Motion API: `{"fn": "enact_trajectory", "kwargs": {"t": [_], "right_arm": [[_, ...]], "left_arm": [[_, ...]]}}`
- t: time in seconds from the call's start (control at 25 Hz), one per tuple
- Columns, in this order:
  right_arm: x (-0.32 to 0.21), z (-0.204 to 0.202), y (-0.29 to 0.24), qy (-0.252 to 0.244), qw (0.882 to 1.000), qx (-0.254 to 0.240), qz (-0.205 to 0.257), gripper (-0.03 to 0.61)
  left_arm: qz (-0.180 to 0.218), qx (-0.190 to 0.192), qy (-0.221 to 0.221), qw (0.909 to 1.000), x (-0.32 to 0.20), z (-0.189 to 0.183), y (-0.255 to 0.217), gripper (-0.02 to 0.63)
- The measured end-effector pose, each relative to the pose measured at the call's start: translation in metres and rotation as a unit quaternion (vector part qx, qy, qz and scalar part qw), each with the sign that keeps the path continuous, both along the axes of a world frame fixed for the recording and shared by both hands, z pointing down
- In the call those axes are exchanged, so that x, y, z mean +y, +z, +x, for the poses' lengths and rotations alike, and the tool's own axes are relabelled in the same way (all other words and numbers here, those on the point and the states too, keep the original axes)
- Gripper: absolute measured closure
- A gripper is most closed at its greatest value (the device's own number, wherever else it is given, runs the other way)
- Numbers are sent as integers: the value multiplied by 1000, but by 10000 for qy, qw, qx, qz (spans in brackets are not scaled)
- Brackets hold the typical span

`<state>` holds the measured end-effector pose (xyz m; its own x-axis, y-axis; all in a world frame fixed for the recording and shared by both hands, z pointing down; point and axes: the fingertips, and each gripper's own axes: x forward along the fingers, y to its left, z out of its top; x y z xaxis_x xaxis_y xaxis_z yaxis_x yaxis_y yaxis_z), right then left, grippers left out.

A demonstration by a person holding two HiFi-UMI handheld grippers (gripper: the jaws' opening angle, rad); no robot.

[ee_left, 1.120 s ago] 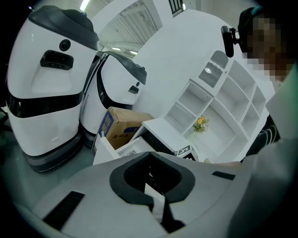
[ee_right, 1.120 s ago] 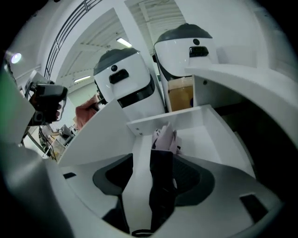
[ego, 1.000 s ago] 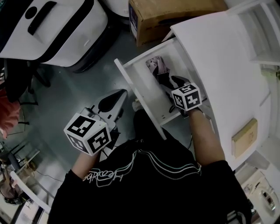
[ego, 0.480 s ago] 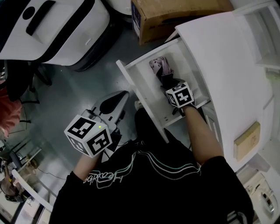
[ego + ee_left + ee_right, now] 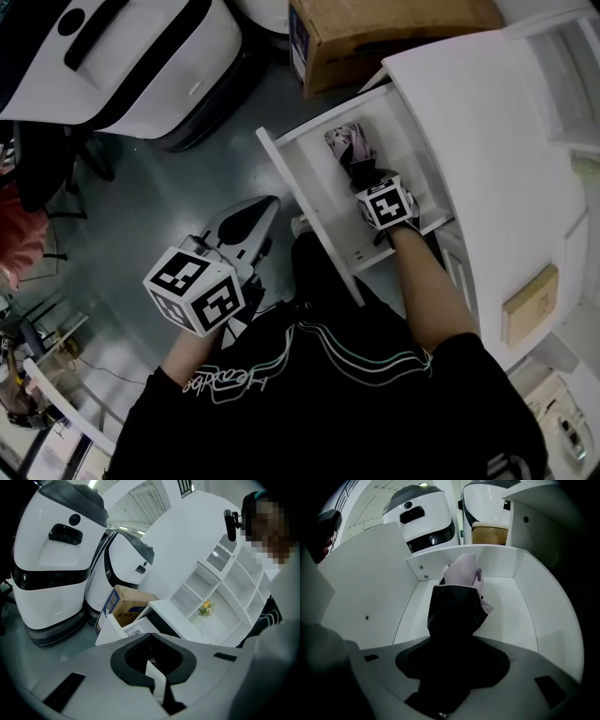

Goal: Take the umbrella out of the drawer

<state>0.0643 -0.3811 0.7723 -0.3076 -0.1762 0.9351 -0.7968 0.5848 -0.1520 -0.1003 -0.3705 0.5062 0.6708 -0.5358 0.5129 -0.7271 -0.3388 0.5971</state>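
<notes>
The white drawer stands pulled open. In it lies a folded umbrella, pink at the far end and black toward me. My right gripper points steeply down into the drawer, over the umbrella's black end. In the right gripper view the umbrella runs up between the jaws of that gripper and fills the gap. The jaws have just been closing, and I do not see the pads press on it. My left gripper hangs shut and empty over the floor, left of the drawer; its tips meet.
The drawer belongs to a white cabinet with shelves at the right. A cardboard box stands on the floor behind the drawer. A large white and black machine fills the upper left. Grey floor lies between it and the drawer.
My right gripper has sunk deeper into the drawer, down onto the umbrella's black end. The left gripper has stayed where it was.
</notes>
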Motion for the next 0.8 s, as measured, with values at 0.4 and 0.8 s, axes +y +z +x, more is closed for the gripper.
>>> {"fn": "enact_trajectory", "kwargs": {"t": [0.4, 0.8], "right_arm": [[1, 1, -5, 36, 10000, -11, 25, 368], [10, 6, -32, 311, 9989, -317, 127, 371]], "left_arm": [[63, 29, 47, 10000, 16, 7, -7, 594], [215, 11, 101, 9997, 38, 12, -22, 594]]}}
